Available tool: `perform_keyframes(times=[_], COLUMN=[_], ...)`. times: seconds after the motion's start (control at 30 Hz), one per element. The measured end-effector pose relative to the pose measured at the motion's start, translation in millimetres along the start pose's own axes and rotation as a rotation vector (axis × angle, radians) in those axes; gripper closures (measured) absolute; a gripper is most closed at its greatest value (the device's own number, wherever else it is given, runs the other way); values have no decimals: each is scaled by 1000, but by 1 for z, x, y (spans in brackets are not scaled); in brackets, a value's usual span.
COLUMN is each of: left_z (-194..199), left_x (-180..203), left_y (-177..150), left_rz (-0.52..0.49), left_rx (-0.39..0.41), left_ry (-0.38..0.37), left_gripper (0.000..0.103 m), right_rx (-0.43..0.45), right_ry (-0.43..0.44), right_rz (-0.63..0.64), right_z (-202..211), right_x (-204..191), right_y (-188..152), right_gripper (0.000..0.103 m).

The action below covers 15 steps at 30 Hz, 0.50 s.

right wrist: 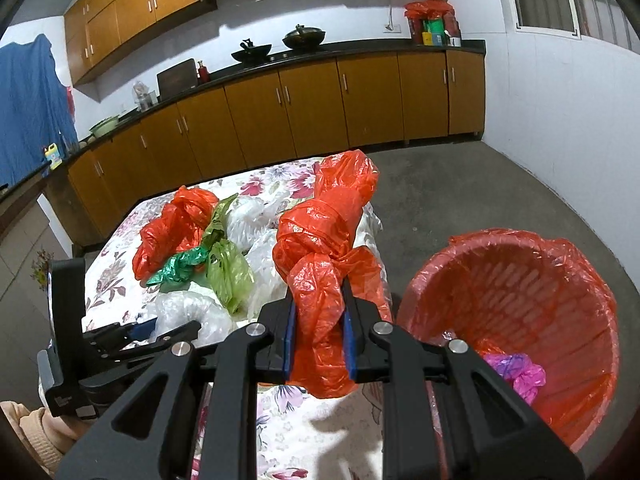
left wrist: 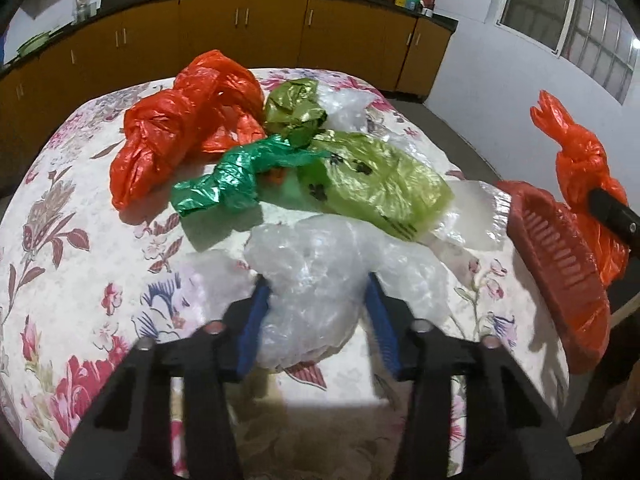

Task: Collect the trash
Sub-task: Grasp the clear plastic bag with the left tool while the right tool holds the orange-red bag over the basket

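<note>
Partly hidden: left fingers (left wrist: 316,292) pinch clear bag (left wrist: 316,280); right fingers (right wrist: 319,320) clamp orange bag (right wrist: 320,248).

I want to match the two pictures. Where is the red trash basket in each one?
Left wrist view: the red trash basket is at the right edge, beside the table, only partly seen.
Right wrist view: the basket is lower right, on the floor, its inside showing.
Shared landmark: the dark green bag.

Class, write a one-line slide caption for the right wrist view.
Right tool grips a knotted orange bag beside the lined bin.
</note>
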<state>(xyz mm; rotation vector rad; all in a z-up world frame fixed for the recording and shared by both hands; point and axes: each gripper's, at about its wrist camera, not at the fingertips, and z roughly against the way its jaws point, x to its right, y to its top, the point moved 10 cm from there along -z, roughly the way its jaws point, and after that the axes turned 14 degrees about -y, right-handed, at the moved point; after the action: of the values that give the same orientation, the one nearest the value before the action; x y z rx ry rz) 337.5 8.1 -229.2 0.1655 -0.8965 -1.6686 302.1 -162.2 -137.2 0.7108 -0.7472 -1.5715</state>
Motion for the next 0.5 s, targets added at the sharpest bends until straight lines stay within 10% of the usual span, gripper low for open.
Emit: perform_keyframes(times=[0.5], left_z=[34], left_x=[25], left_y=[11], left_rz=[-23], left_rx=[69], left_ry=[-18], left_gripper=[77], right_rx=[56], right_ry=[-23], right_rz=[-26], right_z=[31], right_x=[20], right_y=[9], right_gripper=[84])
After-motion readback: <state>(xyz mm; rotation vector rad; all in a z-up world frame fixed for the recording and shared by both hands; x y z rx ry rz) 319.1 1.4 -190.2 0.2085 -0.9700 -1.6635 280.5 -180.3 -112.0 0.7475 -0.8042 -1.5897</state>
